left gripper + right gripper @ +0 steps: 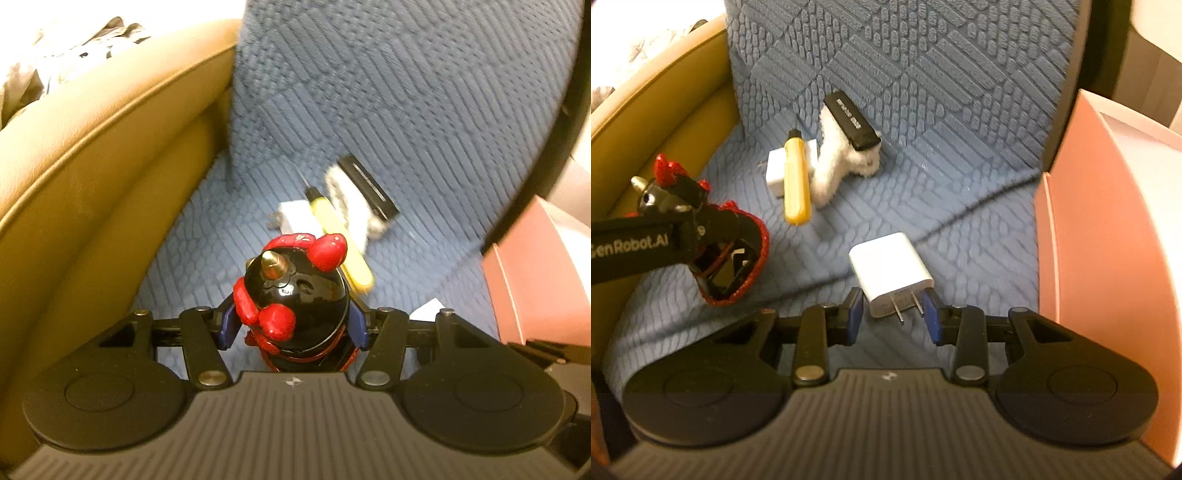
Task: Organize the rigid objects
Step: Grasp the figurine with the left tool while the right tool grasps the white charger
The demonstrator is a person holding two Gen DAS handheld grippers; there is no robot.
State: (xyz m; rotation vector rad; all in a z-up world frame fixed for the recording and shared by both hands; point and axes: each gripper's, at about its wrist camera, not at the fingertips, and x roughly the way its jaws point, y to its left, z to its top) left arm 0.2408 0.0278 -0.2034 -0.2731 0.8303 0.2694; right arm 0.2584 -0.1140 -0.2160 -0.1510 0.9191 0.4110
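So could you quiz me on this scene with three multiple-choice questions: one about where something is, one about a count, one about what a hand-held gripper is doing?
1. Where does the yellow tube lie?
A. across a white charger at the back
B. inside the pink box
C. between the right gripper's fingers

2. How many white chargers are on the blue cloth?
A. one
B. two
C. four

3. What is the left hand-held gripper doing?
A. hanging open and empty
B. clamped on the black and red figurine
C. clamped on the black stick

Answers:
1 A, the tube rests over the far charger.
2 B, that one plus the near charger in front of the right hand-held gripper.
3 B, both blue pads press the figurine's sides.
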